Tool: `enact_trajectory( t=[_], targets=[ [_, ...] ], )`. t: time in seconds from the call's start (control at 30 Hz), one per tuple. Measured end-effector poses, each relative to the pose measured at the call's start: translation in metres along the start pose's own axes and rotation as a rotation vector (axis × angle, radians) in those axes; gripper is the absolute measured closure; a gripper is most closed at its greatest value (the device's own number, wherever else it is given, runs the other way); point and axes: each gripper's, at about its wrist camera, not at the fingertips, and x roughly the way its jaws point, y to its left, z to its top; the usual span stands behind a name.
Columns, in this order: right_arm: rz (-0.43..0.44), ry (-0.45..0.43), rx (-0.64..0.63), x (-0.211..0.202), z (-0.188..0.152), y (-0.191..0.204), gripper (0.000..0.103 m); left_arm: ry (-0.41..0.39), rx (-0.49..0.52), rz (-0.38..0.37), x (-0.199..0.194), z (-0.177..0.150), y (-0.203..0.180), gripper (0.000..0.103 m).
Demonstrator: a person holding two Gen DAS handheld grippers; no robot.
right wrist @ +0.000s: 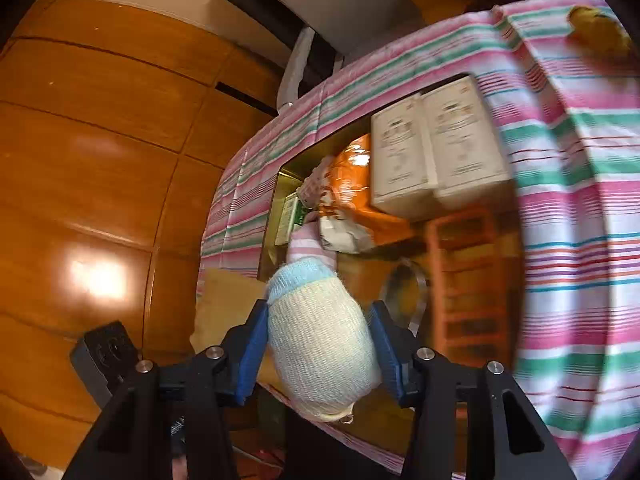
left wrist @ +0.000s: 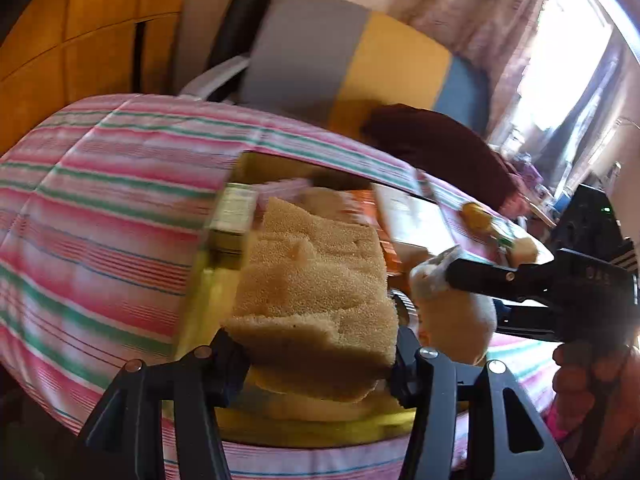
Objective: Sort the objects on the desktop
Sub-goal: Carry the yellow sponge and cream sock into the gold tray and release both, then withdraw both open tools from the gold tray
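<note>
While clamped, tan sponge (left wrist: pixel 316 280) porous, cream sock (right wrist: pixel 320 344) ribbed, blue-cuffed.

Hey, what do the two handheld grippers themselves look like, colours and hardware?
Both the left gripper and the right gripper have black angular frames with cut-out slots and round silver screws. The right gripper's fingers carry blue pads. A green light glows on the right gripper's black body.

No text is coming through clearly enough to read. In the right wrist view, the two cream boxes (right wrist: pixel 438 146) at about one o'clock are carrying rows of print and small logos, all smeared by motion blur. The green-and-white carton (right wrist: pixel 290 216) near centre is showing lines too small to make out. In the left wrist view, embossed characters on the black tongs body (left wrist: pixel 596 276) at three o'clock are staying illegible.
</note>
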Motion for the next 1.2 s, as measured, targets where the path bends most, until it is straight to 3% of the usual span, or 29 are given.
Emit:
enact_trajectory(
  t=[0.07, 0.1, 0.17, 0.23, 0.4, 0.53, 0.6, 0.67, 0.73, 0.83, 0.97, 1.0, 1.07, 1.1, 1.2],
  targets=[
    [-0.007, -0.022, 0.061, 0.014, 0.003, -0.002, 0.047, 0.015, -0.018, 0.027, 0.007, 0.003, 0.015, 0.047],
    [-0.004, -0.032, 0.099, 0.019, 0.006, -0.005, 0.038, 0.031, -0.029, 0.049, 0.013, 0.005, 0.021, 0.045],
    [0.007, -0.049, 0.151, 0.023, 0.006, -0.01, 0.031, 0.081, -0.044, 0.076, 0.025, 0.007, 0.027, 0.043],
    [0.003, -0.056, 0.124, 0.019, 0.004, -0.007, 0.031, 0.088, -0.067, 0.074, 0.025, 0.004, 0.032, 0.042],
    [-0.027, -0.081, 0.048, 0.001, 0.0, 0.0, 0.031, 0.013, -0.089, 0.022, 0.01, -0.001, 0.032, 0.041],
    [-0.013, -0.084, 0.057, -0.007, -0.005, -0.005, 0.031, -0.045, -0.083, 0.051, -0.002, -0.004, 0.029, 0.041],
    [-0.012, -0.092, 0.064, -0.012, -0.008, -0.01, 0.031, -0.079, -0.085, 0.042, -0.007, -0.005, 0.03, 0.043],
    [-0.014, -0.1, 0.07, -0.016, -0.011, -0.015, 0.031, -0.059, -0.07, 0.04, 0.001, -0.002, 0.027, 0.048],
    [-0.011, -0.098, 0.081, -0.021, -0.014, -0.022, 0.031, -0.04, -0.042, 0.068, 0.01, 0.002, 0.021, 0.05],
    [-0.006, -0.103, 0.104, -0.026, -0.017, -0.031, 0.031, -0.02, -0.012, 0.187, 0.023, 0.014, 0.02, 0.051],
    [0.013, -0.118, 0.138, -0.037, -0.02, -0.044, 0.031, -0.013, 0.036, 0.275, 0.026, 0.022, 0.013, 0.052],
    [0.014, -0.124, 0.14, -0.039, -0.02, -0.046, 0.031, -0.007, 0.052, 0.265, 0.031, 0.021, 0.008, 0.052],
    [0.017, -0.138, 0.15, -0.044, -0.019, -0.052, 0.031, 0.007, 0.043, 0.101, 0.043, 0.019, 0.003, 0.052],
    [0.024, -0.139, 0.152, -0.045, -0.019, -0.054, 0.031, 0.012, 0.035, 0.074, 0.047, 0.018, 0.002, 0.051],
    [0.04, -0.151, 0.167, -0.058, -0.021, -0.063, 0.031, -0.016, 0.019, 0.156, 0.043, 0.027, 0.002, 0.047]
  ],
)
